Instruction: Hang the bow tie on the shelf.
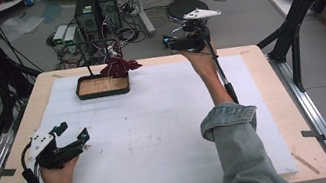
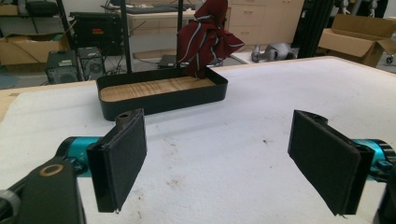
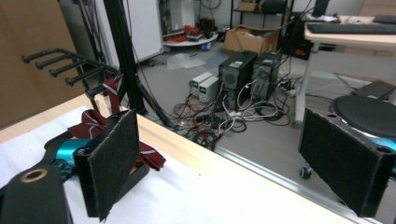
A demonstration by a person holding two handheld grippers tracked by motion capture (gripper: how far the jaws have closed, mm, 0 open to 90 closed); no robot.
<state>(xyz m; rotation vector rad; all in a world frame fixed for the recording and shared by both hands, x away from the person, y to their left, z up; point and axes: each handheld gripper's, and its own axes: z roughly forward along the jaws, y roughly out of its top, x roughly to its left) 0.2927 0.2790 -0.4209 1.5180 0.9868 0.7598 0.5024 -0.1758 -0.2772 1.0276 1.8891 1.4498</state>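
Jaws gape empty on both: right gripper [image 1: 170,43], upper centre, should swing left squarely onto red cloth [image 1: 118,67], left gripper [image 1: 72,131] idle lower left.

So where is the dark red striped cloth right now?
In the high view the dark red striped cloth hangs at the far right corner of the black tray, at the table's far edge, left of the right hand-held gripper.

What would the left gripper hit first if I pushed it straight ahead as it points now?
Probably the near wall of the black tray; only bare white mat lies between it and the open left gripper. Depth is uncertain.
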